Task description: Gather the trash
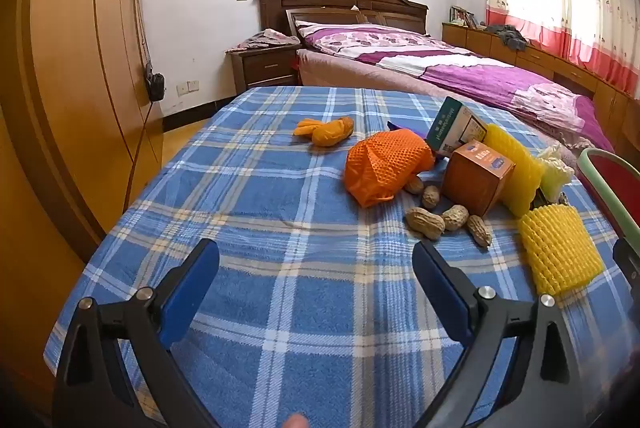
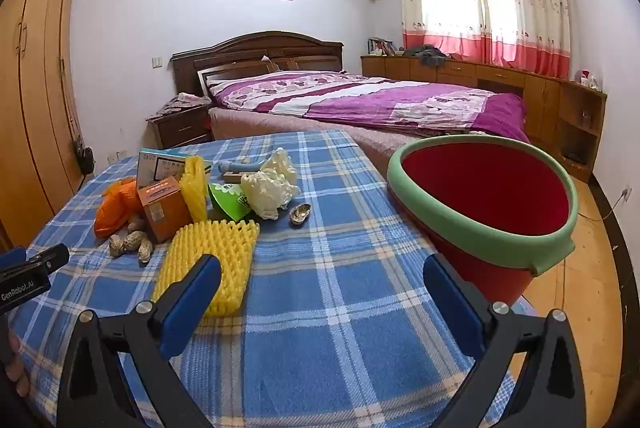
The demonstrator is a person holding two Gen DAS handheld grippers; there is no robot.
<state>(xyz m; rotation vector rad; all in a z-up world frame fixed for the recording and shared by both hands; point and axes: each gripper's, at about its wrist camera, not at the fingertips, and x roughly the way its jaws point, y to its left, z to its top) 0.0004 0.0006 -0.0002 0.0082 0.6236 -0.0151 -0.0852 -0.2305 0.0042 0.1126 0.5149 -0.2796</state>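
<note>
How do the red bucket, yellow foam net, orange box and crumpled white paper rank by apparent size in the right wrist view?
1. red bucket, though it sits near the camera
2. yellow foam net, also near
3. orange box and crumpled white paper: too alike to rank

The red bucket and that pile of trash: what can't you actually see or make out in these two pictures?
- Red bucket: its bottom is hidden by its own rim in the right wrist view; the left wrist view's edge cuts off all but a sliver.
- Orange box: print too small to read in either view.
- Blue object: half hidden behind the crumpled white paper, right wrist view.
- Peanuts: some tucked under the orange net, left wrist view.
</note>
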